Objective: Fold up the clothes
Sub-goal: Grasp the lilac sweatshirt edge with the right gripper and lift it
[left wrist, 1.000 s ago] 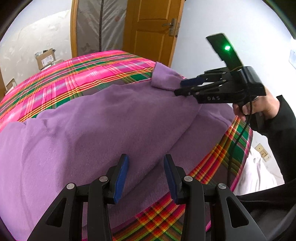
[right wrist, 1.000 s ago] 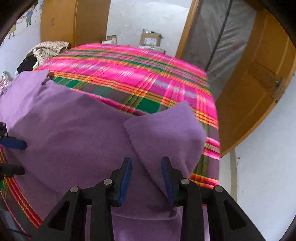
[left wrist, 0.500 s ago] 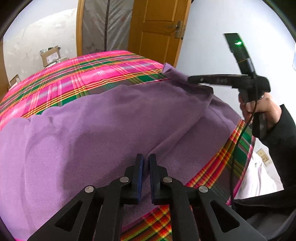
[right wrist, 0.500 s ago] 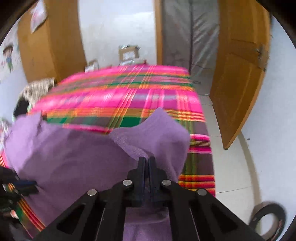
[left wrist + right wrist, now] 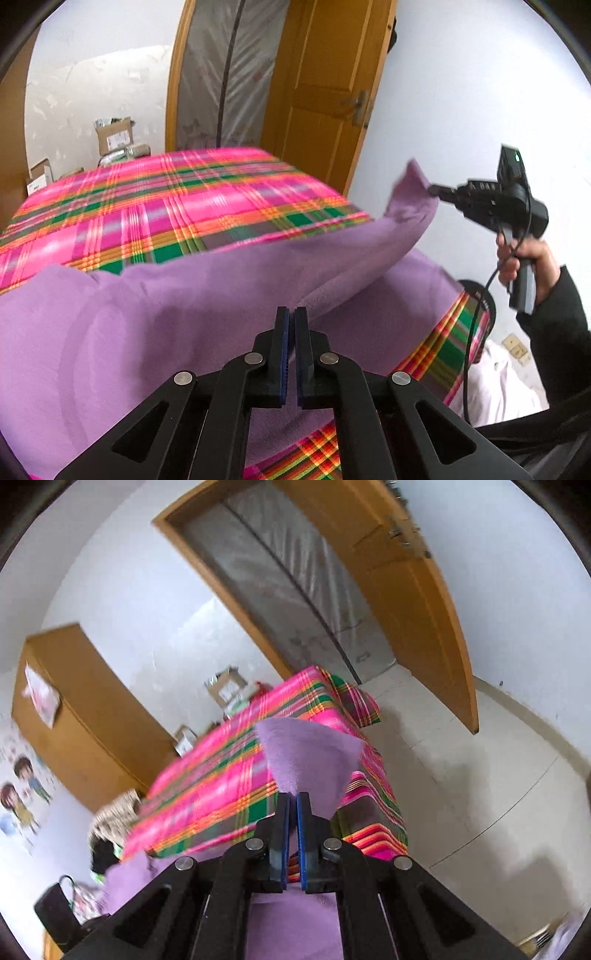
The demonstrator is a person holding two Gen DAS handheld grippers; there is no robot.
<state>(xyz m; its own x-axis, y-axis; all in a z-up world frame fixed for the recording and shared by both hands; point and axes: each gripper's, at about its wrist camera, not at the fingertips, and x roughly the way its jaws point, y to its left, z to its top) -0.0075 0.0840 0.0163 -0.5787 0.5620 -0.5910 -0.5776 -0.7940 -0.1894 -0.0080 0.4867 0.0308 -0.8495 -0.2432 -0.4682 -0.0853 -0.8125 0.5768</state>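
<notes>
A purple fleece garment (image 5: 155, 325) lies over the near part of a bed with a pink plaid cover (image 5: 166, 206). My left gripper (image 5: 292, 314) is shut on a fold of the garment at its near edge. In the left wrist view the right gripper (image 5: 432, 190), held by a hand in a black sleeve, pinches the garment's far corner and lifts it off the bed. In the right wrist view the right gripper (image 5: 293, 799) is shut on that purple corner (image 5: 310, 757), which fans out above the fingertips. The view is tilted.
An orange wooden door (image 5: 325, 92) and a plastic-covered doorway (image 5: 221, 74) stand behind the bed. Cardboard boxes (image 5: 114, 138) sit on the floor beyond it. A wooden wardrobe (image 5: 85, 716) and a pile of clothes (image 5: 114, 819) are at the left. Tiled floor (image 5: 461, 794) lies right of the bed.
Both grippers closed on the purple garment. The right one lifted its corner up and to the right, rolling its wrist. The left one rose a little with its fold.
</notes>
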